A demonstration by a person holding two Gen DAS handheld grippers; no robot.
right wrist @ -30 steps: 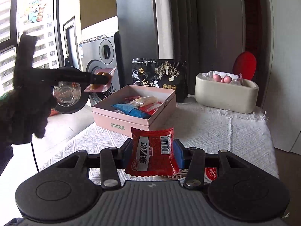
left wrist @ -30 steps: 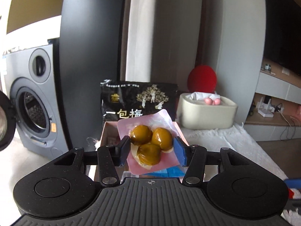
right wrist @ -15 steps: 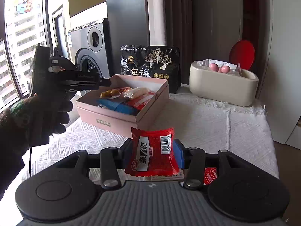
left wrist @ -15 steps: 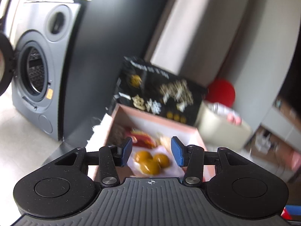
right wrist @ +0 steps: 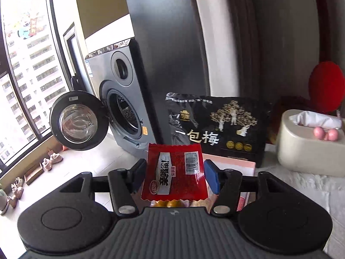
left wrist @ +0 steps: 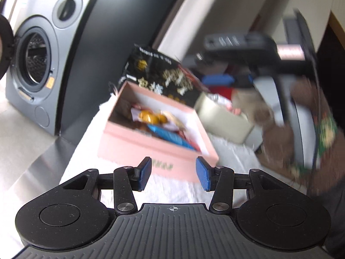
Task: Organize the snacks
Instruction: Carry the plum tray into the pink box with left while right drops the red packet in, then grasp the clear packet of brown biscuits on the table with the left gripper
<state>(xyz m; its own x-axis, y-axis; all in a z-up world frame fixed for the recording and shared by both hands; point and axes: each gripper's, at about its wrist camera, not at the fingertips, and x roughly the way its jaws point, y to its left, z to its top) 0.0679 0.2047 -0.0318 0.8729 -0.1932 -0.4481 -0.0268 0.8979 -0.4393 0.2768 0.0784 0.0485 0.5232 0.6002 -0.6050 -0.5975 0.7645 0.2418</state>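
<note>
The pink box (left wrist: 159, 153), open and partly filled, is the target; the red snack packet (right wrist: 175, 173) is held over it between the jaws of the right gripper (right wrist: 174, 178), which are opening, the far pad already clear of the packet. The release is best made low over a free corner, so the yellow-fruit pack (left wrist: 151, 116) is not buried. The left gripper (left wrist: 173, 172) is seen with jaws apart and empty. A white cloth (left wrist: 232, 157) covers the tabletop; a washing machine (right wrist: 123, 99) and a black plum bag (right wrist: 217, 127) stand behind.
</note>
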